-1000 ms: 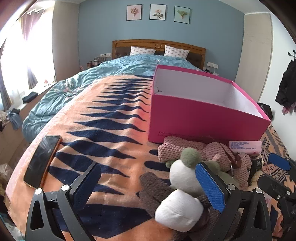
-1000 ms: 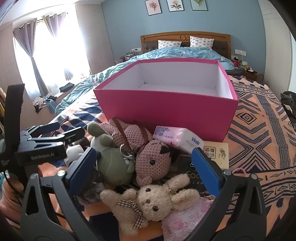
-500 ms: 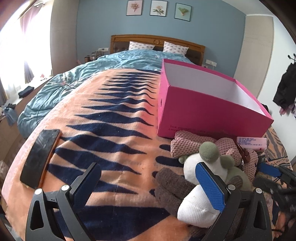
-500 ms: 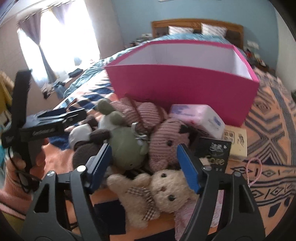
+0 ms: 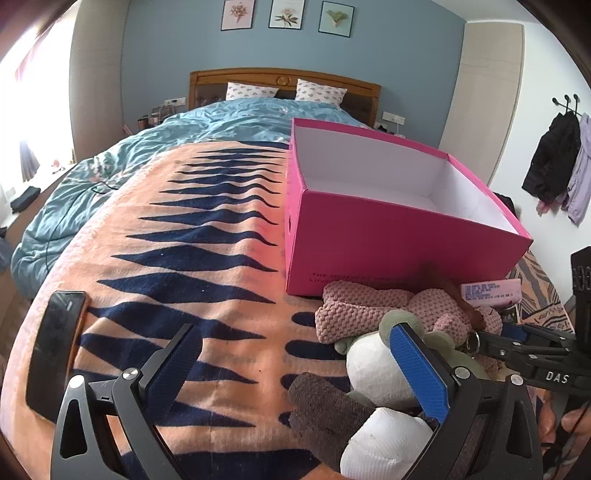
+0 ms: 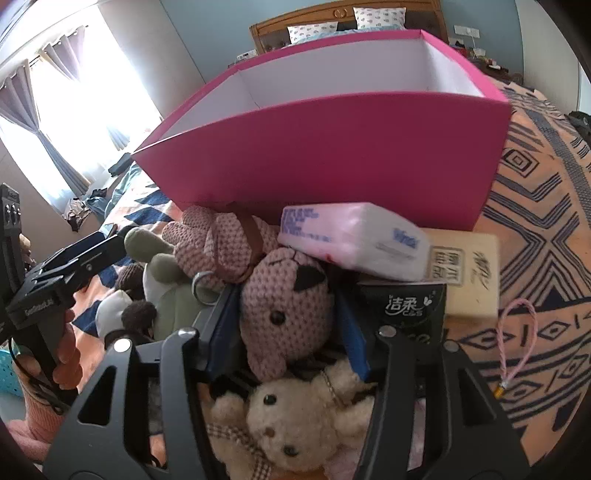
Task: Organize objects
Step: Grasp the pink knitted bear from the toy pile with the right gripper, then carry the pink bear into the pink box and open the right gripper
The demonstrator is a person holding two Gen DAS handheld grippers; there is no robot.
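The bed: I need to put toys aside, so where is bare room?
Free: the orange blanket between the phone and the pink box, and inside the box. Crowded: the strip in front of the box, with plush toys and tissue packs.

A muted blue-grey painted wall [image 5: 369, 48] is closing off the far end of the bedroom, and three small framed flower prints [image 5: 284, 14] are hanging on it in a row. Below them a brown wooden headboard [image 5: 284, 79] is standing against the wall, with two white patterned pillows [image 5: 286, 90] leaning on it. A rumpled light-blue quilt [image 5: 229, 122] is covering the far part of the bed, and an orange blanket with dark-blue pointed stripes [image 5: 192, 236] is lying nearer. Daylight is pouring through a tall window with grey curtains [image 6: 55, 110]. Dark and lilac garments [image 5: 561, 162] are hanging from wall hooks.
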